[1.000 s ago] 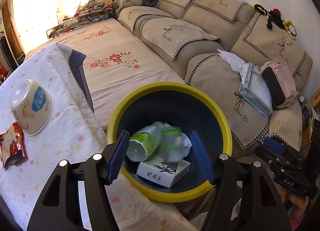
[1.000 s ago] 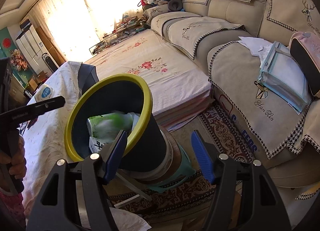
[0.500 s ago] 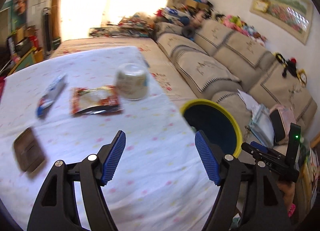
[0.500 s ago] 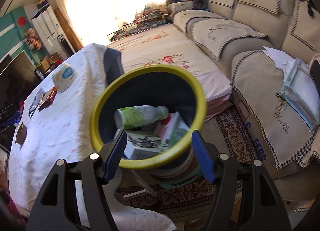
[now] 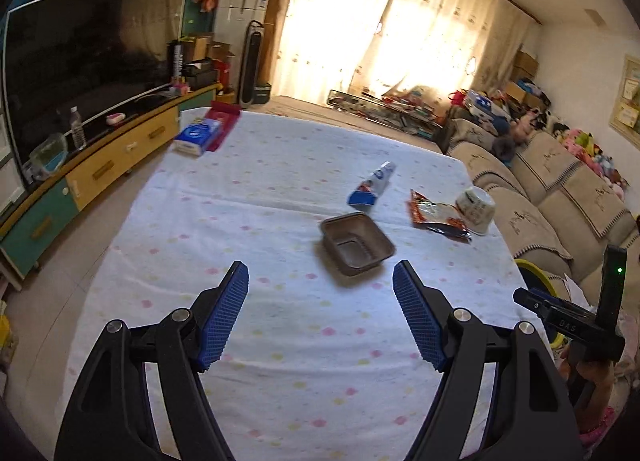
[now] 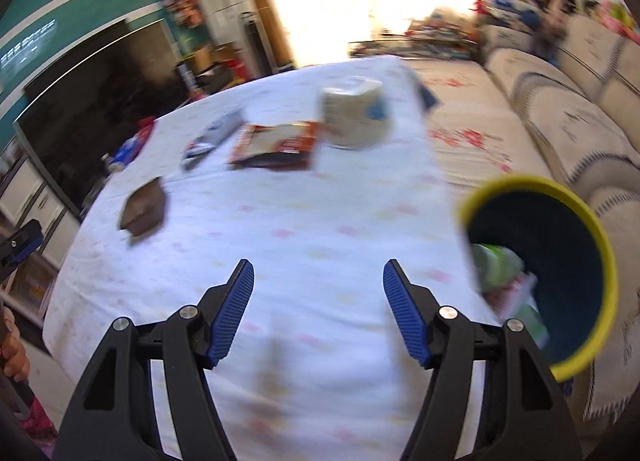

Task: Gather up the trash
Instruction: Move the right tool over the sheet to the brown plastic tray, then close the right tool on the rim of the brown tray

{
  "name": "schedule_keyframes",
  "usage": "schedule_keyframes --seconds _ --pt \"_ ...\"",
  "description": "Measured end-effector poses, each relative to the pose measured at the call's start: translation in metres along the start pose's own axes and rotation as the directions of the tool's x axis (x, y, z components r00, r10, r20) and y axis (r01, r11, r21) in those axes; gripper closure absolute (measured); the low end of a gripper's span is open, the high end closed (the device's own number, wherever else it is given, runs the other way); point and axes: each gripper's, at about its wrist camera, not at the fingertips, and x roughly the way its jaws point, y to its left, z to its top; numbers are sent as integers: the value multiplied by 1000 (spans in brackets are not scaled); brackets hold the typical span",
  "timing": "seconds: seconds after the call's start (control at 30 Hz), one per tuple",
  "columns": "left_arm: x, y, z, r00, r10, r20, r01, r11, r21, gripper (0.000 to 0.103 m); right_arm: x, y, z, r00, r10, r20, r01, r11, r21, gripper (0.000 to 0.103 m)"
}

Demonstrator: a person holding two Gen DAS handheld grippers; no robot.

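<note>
- The left gripper (image 5: 320, 317) is held above the near part of the counter (image 5: 248, 197), angled down toward it. Its blue-padded jaws have just been opening and stand wide apart, with nothing between them.
- The right gripper (image 6: 318, 311) is also tilted down over the counter, its jaws spread and empty. Its view is blurred.
- In the left wrist view, the right gripper's black body is seen at the far right edge, with the letters "DAS" on it and a small green light lit; a hand (image 5: 596, 377) is wrapped around its handle.
- The trash lies on the white, pastel-dotted cloth of the counter: a brown tray (image 5: 357, 243) just beyond the left gripper, a blue and white tube (image 5: 372, 188) behind it, a red snack wrapper (image 5: 438, 215) to the right, and an upturned white bowl (image 5: 475, 205) touching the wrapper, close to the counter's right edge. Their print is too small to be read.
- A blue tissue pack (image 5: 198, 136) rests near the far left corner.
- A dark bin with a yellow rim (image 6: 560, 273) stands off the counter's right edge, beside the sofa (image 6: 560, 113); a green-labelled bottle (image 6: 498, 265) and other packaging are seen inside.
- Bare cloth lies between both grippers and the trash.
</note>
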Motion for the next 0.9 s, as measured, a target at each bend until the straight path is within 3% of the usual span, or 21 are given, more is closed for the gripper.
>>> schedule_keyframes --seconds 0.2,0.37,0.53,0.6,0.7,0.9 --pt "-10 48 -12 999 38 1 -38 997 -67 29 42 101 35 993 111 -28 -115 976 -183 44" --pt "-9 61 -15 1000 24 -6 -25 995 -95 29 86 155 57 993 82 -85 -103 955 -277 56" --pt "-4 58 -17 1000 7 -15 -8 995 -98 29 128 169 62 985 24 -169 -73 955 -289 65" --pt "-1 58 -18 1000 0 -21 -2 995 -99 29 135 170 62 983 18 -184 -71 956 -286 82" --pt "3 56 -19 999 -6 -31 3 995 -97 29 136 167 62 982 26 -185 -79 955 -287 97" --pt "11 43 -18 998 -22 -55 19 998 -66 29 111 149 63 990 51 -133 -85 961 -264 98"
